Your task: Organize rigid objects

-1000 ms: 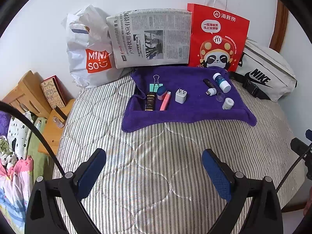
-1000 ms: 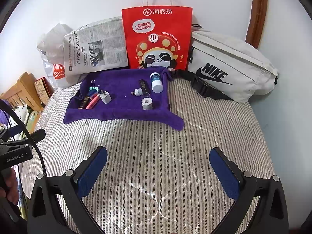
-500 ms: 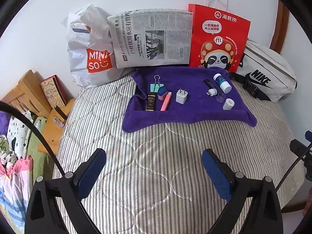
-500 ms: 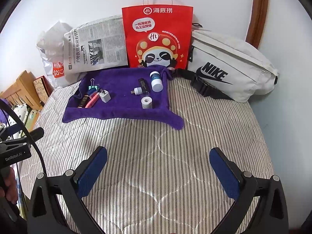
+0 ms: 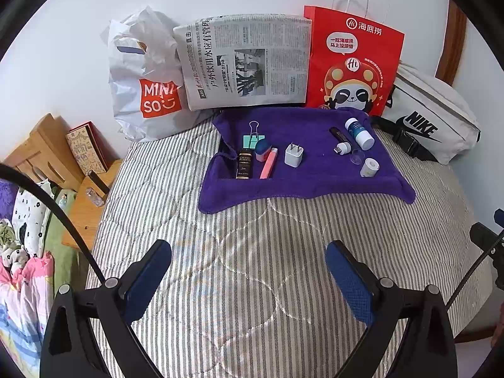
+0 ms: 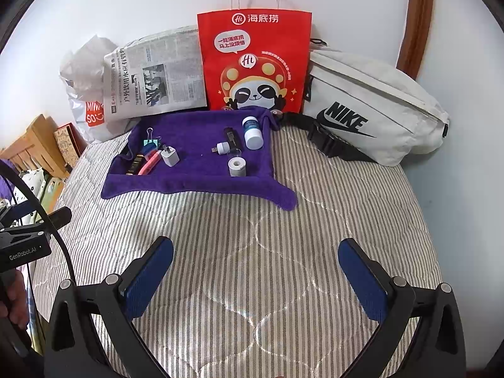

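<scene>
where newspaper [image 5: 245,63] overlaps, minisos bag [image 5: 141,78] hides.

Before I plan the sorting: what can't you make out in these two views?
- Small clear piece by the USB plug: too small to identify, both views.
- Pink eraser: partly hidden by the charger, right view.
- Bag contents: hidden by its front, both views.
- Bottle label: too small to read.

The striped bed [image 5: 252,252] is bare between both tools and the purple towel [image 5: 308,182]. Upright bags [image 6: 255,63] and a newspaper [image 5: 245,63] wall off the towel's far edge.
</scene>
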Available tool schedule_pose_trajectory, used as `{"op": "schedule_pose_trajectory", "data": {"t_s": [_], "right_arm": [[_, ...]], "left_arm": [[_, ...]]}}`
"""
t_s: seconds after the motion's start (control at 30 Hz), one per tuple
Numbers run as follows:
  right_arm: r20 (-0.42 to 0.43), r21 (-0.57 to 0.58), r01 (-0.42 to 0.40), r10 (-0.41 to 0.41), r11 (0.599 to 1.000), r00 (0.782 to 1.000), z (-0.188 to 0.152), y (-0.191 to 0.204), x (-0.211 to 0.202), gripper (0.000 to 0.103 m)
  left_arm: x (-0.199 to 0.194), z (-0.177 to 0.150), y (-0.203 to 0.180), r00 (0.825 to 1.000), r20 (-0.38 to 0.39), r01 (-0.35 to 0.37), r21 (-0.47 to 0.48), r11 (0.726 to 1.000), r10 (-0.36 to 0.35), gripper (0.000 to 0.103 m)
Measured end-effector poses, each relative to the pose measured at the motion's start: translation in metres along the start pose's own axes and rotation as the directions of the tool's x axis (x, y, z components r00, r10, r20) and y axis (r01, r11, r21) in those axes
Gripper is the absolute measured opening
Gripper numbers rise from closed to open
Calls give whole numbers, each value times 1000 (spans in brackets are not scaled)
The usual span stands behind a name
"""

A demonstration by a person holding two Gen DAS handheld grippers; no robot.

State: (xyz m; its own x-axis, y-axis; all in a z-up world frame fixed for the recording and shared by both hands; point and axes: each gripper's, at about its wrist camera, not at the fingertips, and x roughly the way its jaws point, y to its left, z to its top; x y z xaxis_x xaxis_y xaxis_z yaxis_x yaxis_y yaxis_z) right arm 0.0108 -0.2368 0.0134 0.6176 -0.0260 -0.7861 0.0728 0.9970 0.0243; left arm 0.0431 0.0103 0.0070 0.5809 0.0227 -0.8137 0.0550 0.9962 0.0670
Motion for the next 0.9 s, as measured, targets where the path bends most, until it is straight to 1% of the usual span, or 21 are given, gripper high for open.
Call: {"op": "schedule_pose_trajectory", "data": {"t_s": [0.9], "right_arm": [[5,0,9,-9,1000,1000,0,-1,-3,103]], "left_arm": [[-3,1,-2,1000,3,4,24,1000,-4,99]]}}
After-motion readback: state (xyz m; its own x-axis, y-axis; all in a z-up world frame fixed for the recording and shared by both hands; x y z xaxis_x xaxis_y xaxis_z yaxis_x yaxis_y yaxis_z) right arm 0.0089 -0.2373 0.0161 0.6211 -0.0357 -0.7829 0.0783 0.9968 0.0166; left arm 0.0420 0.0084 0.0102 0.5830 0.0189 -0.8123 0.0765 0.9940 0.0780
